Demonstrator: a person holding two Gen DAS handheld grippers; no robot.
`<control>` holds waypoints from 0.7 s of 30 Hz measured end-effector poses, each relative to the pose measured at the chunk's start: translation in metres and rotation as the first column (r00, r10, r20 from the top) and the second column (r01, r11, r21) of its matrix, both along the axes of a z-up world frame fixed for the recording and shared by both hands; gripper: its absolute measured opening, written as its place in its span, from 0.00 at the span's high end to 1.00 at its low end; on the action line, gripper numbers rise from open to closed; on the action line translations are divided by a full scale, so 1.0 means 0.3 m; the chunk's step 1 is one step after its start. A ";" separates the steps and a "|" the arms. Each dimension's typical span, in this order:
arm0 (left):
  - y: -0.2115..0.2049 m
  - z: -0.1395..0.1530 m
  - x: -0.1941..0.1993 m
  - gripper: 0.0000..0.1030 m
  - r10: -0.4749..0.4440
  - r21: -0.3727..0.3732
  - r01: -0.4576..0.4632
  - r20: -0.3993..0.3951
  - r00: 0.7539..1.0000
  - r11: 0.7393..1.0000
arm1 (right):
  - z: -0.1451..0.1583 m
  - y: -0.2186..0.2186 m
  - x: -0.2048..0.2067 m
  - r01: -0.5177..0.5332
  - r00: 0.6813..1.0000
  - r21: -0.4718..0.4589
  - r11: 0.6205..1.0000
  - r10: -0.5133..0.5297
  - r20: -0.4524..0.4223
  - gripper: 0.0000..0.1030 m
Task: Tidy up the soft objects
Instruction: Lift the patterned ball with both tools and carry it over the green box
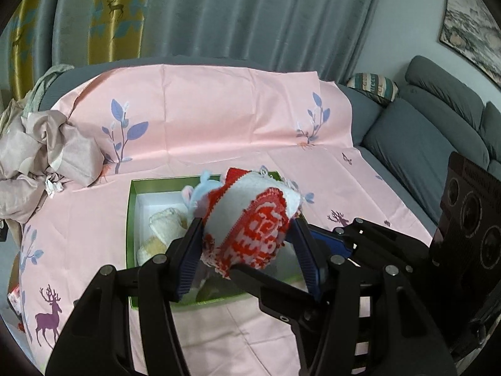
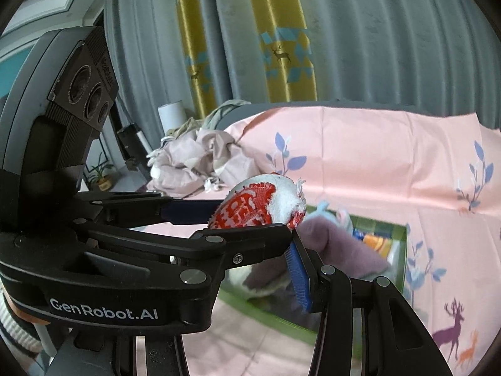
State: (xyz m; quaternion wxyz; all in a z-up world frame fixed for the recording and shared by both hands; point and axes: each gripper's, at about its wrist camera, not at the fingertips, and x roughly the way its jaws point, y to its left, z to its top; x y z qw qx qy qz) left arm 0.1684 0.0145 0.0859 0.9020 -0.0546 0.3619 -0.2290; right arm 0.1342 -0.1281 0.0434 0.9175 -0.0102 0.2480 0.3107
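Note:
A rolled red-and-white patterned cloth (image 1: 250, 219) hangs in the air above an open green box (image 1: 133, 219) on the pink sheet. My left gripper (image 1: 247, 222) is shut on the roll, with a blue pad on each side. From the right, my right gripper (image 1: 272, 250) closes on the roll's near end, one finger under it and one beside it. In the right wrist view the same cloth (image 2: 260, 203) sits at my right fingertip (image 2: 292, 232); the other finger is hidden behind the left gripper's body. The box holds a cream plush (image 1: 164, 224), a light-blue toy (image 1: 203, 188) and a mauve cloth (image 2: 332, 244).
A pink sheet with deer and leaf prints (image 1: 219, 119) covers the sofa seat and back. Crumpled pale bedding (image 1: 40, 163) is piled at the left end. The bare grey sofa (image 1: 422, 144) with a striped cushion (image 1: 372, 87) runs off to the right. Curtains hang behind.

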 end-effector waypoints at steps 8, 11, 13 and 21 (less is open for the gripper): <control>0.037 -0.075 0.096 0.47 0.011 -0.061 -0.015 -0.074 0.997 0.998 | -0.050 0.031 0.087 0.005 0.999 -0.036 0.999 -0.006 -0.032 0.53; 0.043 -0.107 0.126 0.47 0.016 -0.068 -0.023 -0.101 0.995 0.997 | -0.076 0.045 0.118 0.006 0.999 -0.052 0.999 -0.008 -0.052 0.53; 0.042 -0.125 0.140 0.47 0.021 -0.066 -0.029 -0.114 0.993 0.997 | -0.091 0.052 0.138 0.006 0.998 -0.066 0.998 -0.010 -0.064 0.53; 0.047 -0.187 0.179 0.48 0.034 -0.040 -0.041 -0.158 0.987 0.998 | -0.154 0.074 0.186 0.009 0.993 -0.096 0.995 -0.020 -0.116 0.53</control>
